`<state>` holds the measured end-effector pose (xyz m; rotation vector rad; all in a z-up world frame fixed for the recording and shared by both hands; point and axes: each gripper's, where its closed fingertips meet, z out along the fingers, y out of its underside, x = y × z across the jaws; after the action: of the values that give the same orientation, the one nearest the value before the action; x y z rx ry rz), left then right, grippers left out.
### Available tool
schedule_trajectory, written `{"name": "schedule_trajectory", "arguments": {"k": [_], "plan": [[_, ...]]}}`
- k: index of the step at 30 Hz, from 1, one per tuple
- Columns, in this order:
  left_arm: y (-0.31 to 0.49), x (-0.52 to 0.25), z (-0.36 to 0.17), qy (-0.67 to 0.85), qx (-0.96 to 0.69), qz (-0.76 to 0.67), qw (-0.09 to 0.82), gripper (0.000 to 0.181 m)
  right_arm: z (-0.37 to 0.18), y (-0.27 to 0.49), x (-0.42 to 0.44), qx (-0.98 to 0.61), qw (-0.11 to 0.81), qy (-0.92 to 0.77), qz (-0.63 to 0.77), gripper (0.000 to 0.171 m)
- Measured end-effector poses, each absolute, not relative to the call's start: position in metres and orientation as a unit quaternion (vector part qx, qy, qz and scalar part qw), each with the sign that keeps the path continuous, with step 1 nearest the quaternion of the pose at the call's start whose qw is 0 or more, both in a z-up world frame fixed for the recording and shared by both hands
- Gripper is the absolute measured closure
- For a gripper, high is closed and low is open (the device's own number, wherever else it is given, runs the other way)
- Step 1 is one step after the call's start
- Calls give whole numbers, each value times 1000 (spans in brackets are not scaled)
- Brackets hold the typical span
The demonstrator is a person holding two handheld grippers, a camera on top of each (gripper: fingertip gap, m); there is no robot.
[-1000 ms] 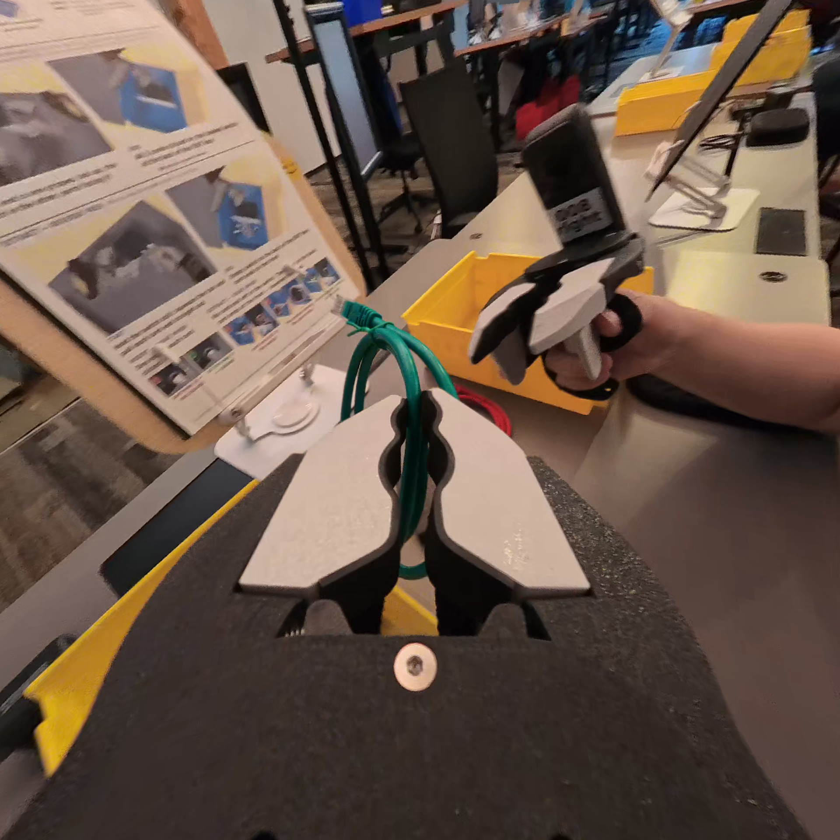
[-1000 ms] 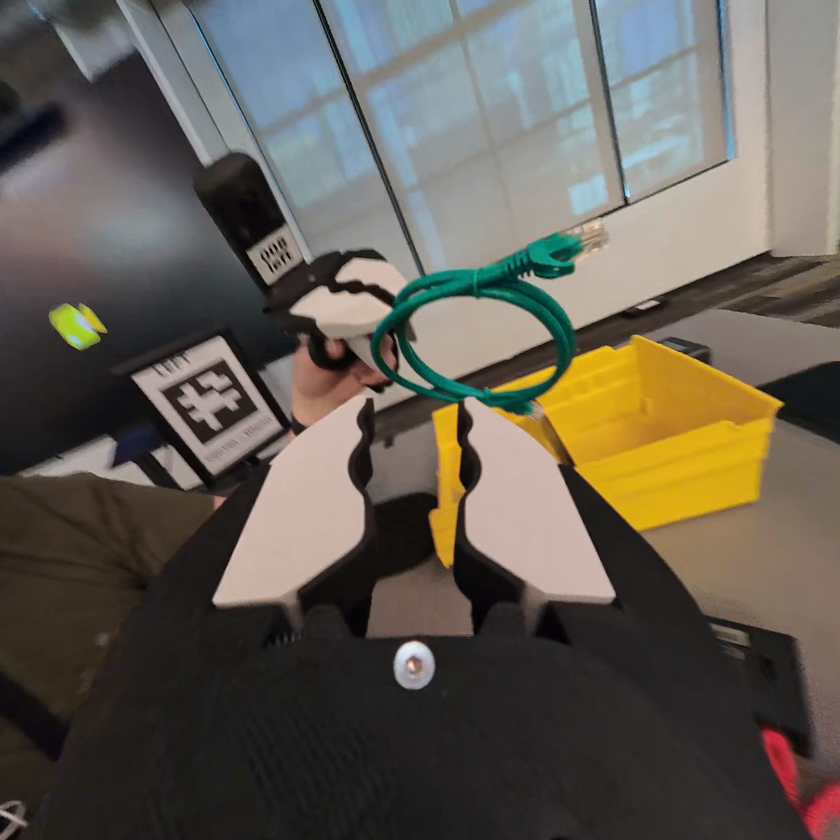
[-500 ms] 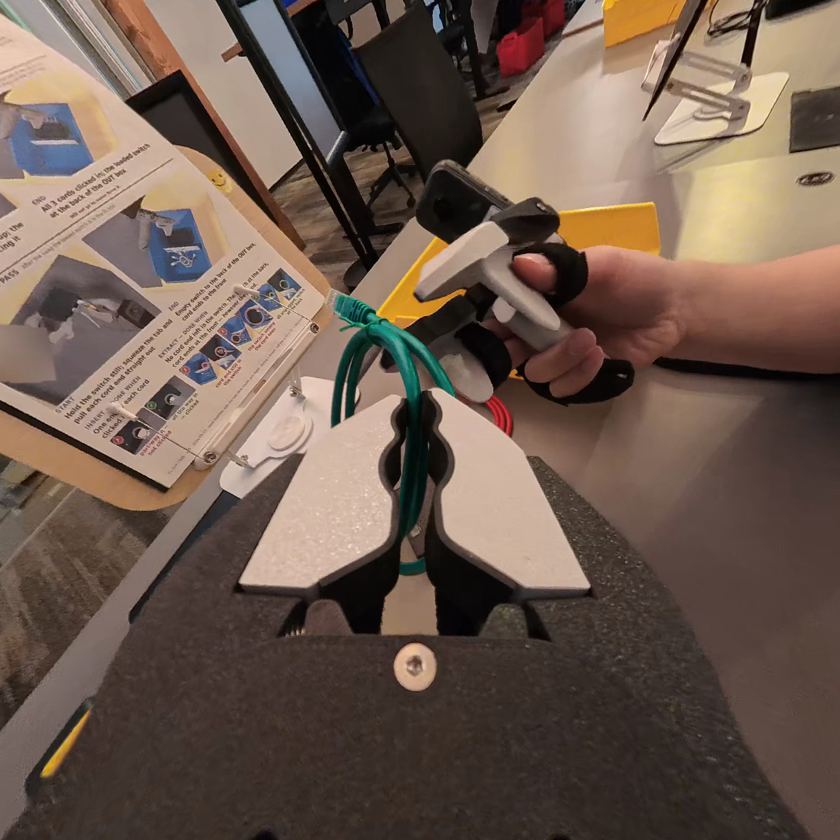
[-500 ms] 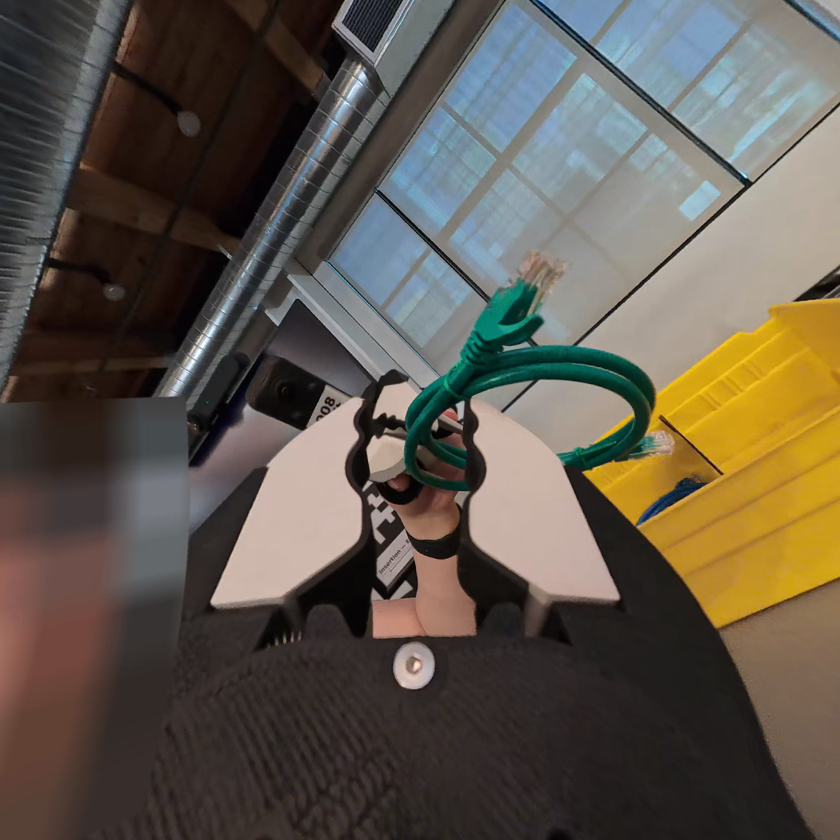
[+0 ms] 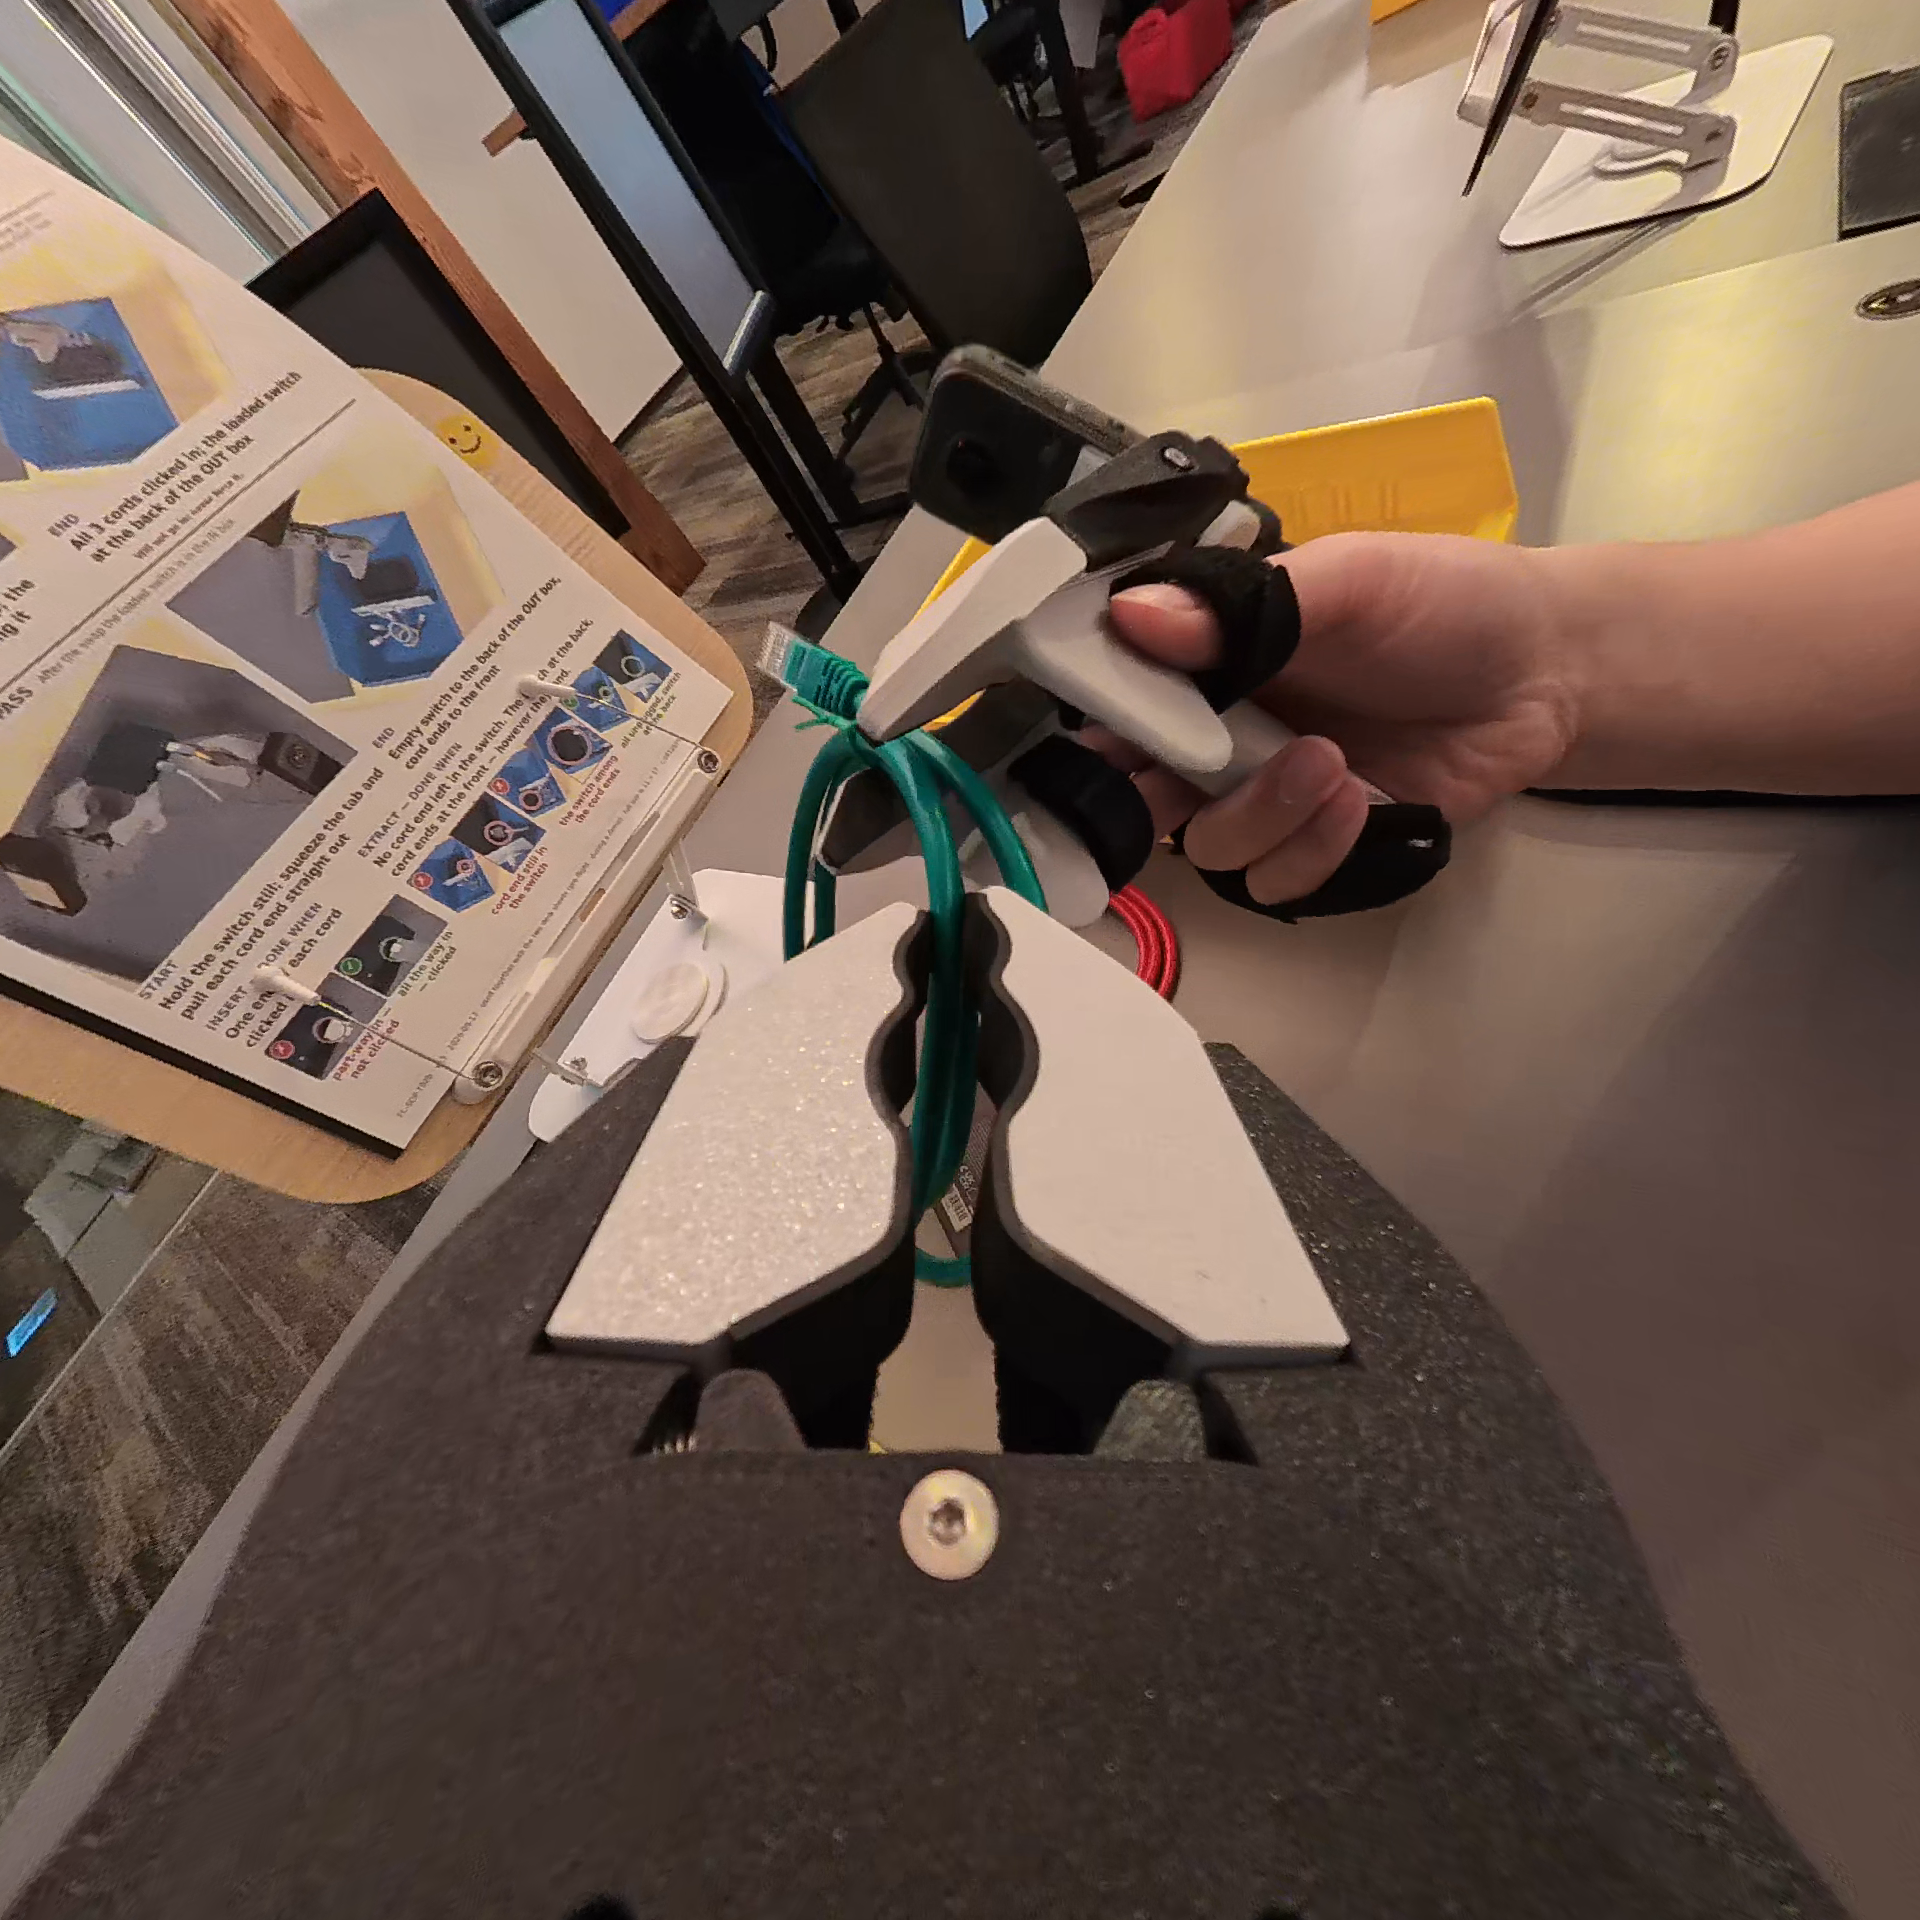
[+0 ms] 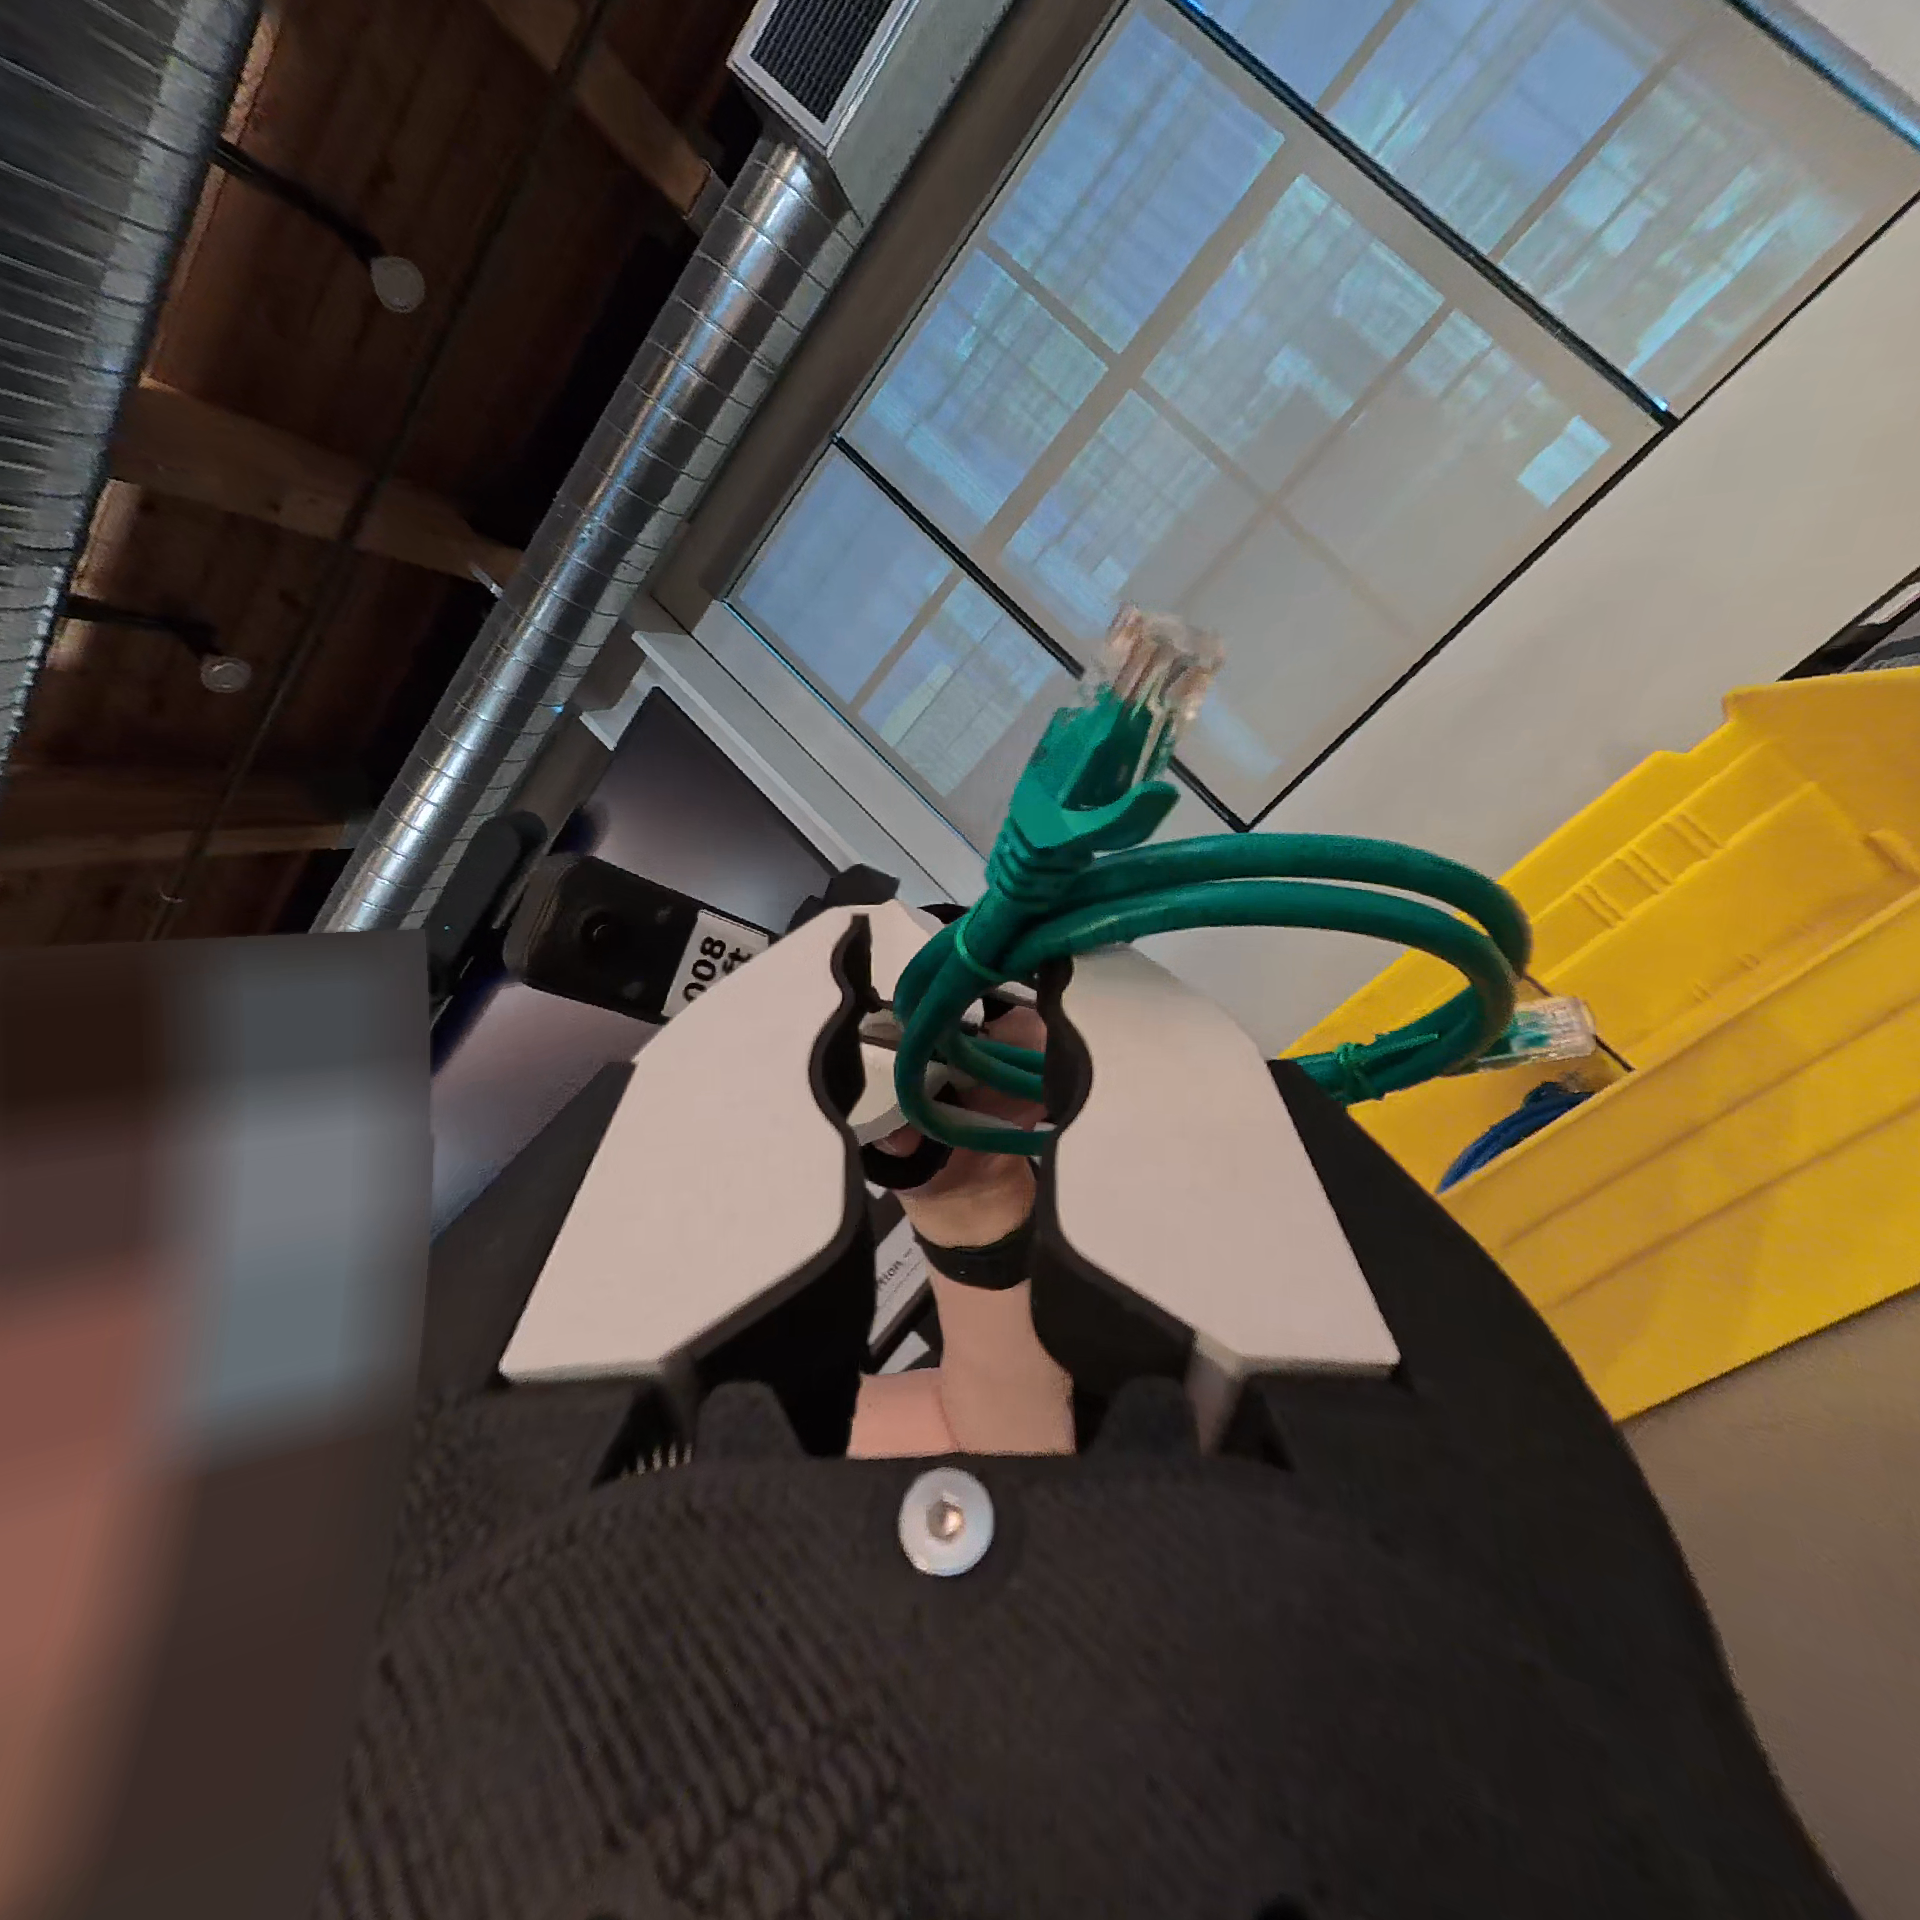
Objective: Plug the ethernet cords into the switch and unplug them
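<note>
The green ethernet cord (image 5: 940, 997), wound into a small coil and cinched by a thin tie beneath one boot, was held off the table (image 5: 1558, 1039) by the left gripper (image 5: 948, 940), whose jaws were drawn nearly together on the strands of the coil. The right gripper (image 6: 954, 977) was seen with a clear gap between its tips; the coil lay within or just ahead of that gap, and whether either pad touched it could not be told. In the left wrist view the upper finger (image 5: 966, 644) of that gripper lay against the bundle just below the upper plug (image 5: 795, 665), its lower finger on the far side of the coil. The step in hand was judged to be a handover or regrasp nearer a plug. It would be done well if the boot just behind the clear connector were taken squarely, with the latch tab left free, and if the left hold were kept until the new one was firm. Since the coil was tied, slack would need to be freed so that one end could reach a port. The cord appeared thin, glossy and springy, with moulded green boots and clear plugs; its second plug (image 6: 1548, 1029) hung low beside a yellow bin (image 6: 1662, 1091). No switch could be seen in either view.
</note>
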<state>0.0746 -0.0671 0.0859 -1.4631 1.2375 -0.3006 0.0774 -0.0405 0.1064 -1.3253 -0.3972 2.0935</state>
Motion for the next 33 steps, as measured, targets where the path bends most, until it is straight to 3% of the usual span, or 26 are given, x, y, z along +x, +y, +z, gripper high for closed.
{"name": "schedule_trajectory", "arguments": {"k": [9,16,23,30,33], "plan": [[-66,75,90,519,-618,-124,577,175,111,-41,81,-506,344,-168,773,140],[-63,75,83,522,-623,-120,570,175,112,-46,81,-511,360,-207,752,157],[-70,73,91,503,-625,-214,558,148,83,-38,76,-606,463,-360,537,159],[-74,76,99,505,-596,-226,582,142,47,-41,69,-636,509,-524,248,159],[-77,78,93,526,-590,-208,576,142,40,-45,68,-631,506,-554,196,159]]}}
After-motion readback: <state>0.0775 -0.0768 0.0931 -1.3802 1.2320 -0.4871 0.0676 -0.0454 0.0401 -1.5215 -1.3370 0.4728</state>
